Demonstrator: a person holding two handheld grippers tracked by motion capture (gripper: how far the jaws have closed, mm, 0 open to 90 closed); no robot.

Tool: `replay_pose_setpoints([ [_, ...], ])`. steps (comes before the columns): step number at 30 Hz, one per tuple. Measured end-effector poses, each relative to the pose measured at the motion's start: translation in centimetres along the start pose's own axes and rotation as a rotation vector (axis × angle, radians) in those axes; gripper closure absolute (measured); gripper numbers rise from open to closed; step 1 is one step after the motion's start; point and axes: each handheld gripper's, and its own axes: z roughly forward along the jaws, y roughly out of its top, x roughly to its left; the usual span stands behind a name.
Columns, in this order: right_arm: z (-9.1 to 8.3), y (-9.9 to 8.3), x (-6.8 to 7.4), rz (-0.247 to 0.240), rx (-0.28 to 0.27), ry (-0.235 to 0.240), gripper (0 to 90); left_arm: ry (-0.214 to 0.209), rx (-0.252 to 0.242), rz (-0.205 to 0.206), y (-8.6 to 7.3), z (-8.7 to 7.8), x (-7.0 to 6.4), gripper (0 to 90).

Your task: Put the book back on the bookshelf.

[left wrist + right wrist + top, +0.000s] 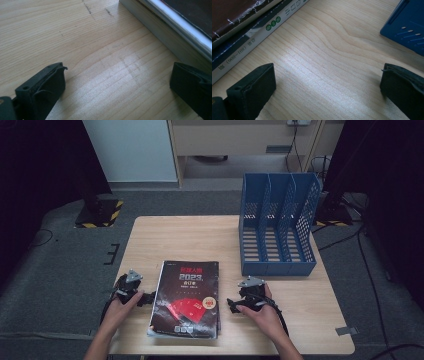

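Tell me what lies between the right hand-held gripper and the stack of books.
Nothing: between the right hand-held gripper and the stack of books there is just bare wooden table, seen best in the right gripper view, with the jaws wide apart over it.

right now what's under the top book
Under the top book lies at least one more book, its printed spine showing at the stack's edge in the right gripper view. Its cover is hidden, and the table under the stack is covered too.
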Motion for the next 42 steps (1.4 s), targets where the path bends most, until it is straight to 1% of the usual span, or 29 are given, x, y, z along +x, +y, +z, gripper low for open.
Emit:
replay_pose_setpoints([
  [3,0.0,0.0,0.0,0.001,0.0,0.001,0.8,-0.004,-0.006,-0.005,0.0,0.0,0.1,0.0],
  [6,0.0,0.0,0.0,-0.002,0.001,0.004,0.8,-0.011,-0.023,-0.042,0.0,-0.3,0.4,3.5],
  [9,-0.1,0.0,-0.1,-0.012,0.002,0.016,0.9,-0.008,-0.028,-0.046,0.1,-0.5,0.5,3.7],
  [11,-0.1,0.0,-0.2,-0.008,-0.002,0.013,2.8,-0.007,-0.051,-0.059,0.4,-0.9,0.5,3.9],
  [14,-0.3,0.0,-0.2,0.006,-0.003,0.011,6.2,-0.004,-0.069,-0.07,0.5,-1.2,0.6,4.4],
  [16,-0.4,0.1,-0.2,0.014,-0.005,0.02,8.2,-0.007,-0.085,-0.067,0.6,-1.6,0.5,5.3],
  [18,-0.6,0.1,-0.1,0.0,-0.004,0.018,9.1,-0.013,-0.101,-0.069,0.8,-1.9,0.4,5.4],
  [21,-1.1,0.4,0.3,0.001,-0.021,0.026,13.4,-0.02,-0.127,-0.067,1.1,-2.4,0.1,8.8],
  [22,-1.3,0.5,0.3,-0.01,-0.03,0.021,15.0,-0.022,-0.128,-0.067,1.2,-2.6,0.0,9.0],
  [23,-1.4,0.5,0.4,-0.007,-0.035,0.021,17.3,-0.022,-0.131,-0.06,1.3,-2.8,-0.2,10.1],
  [24,-1.8,0.7,0.4,0.0,-0.041,0.028,20.0,-0.021,-0.137,-0.054,1.4,-2.9,-0.3,13.3],
  [25,-2.0,0.8,0.4,-0.005,-0.047,0.031,21.4,-0.022,-0.146,-0.052,1.6,-3.2,-0.5,14.8],
  [28,-3.1,1.2,0.6,-0.003,-0.083,0.05,28.2,-0.025,-0.168,-0.051,1.9,-3.7,-0.9,16.1],
  [29,-3.5,1.5,0.8,-0.007,-0.088,0.065,29.6,-0.028,-0.174,-0.059,2.0,-3.9,-1.0,17.0],
  [30,-3.8,1.7,0.9,-0.011,-0.096,0.065,31.5,-0.036,-0.181,-0.066,2.1,-4.0,-1.2,17.0],
  [32,-4.2,2.5,1.5,-0.041,-0.11,0.072,32.6,-0.052,-0.186,-0.057,2.3,-4.1,-1.6,17.8],
  [33,-4.3,2.8,1.7,-0.047,-0.111,0.08,33.2,-0.055,-0.187,-0.049,2.4,-4.1,-1.8,18.8],
  [36,-4.6,3.9,2.2,-0.062,-0.128,0.114,36.5,-0.07,-0.189,-0.036,2.7,-4.2,-2.6,19.3],
  [37,-4.5,4.3,2.3,-0.072,-0.126,0.11,36.5,-0.073,-0.188,-0.03,2.8,-4.2,-2.9,19.7],
  [42,-3.2,6.3,2.7,-0.076,-0.121,0.137,37.3,-0.085,-0.179,-0.004,3.1,-3.8,-3.9,20.0],
])
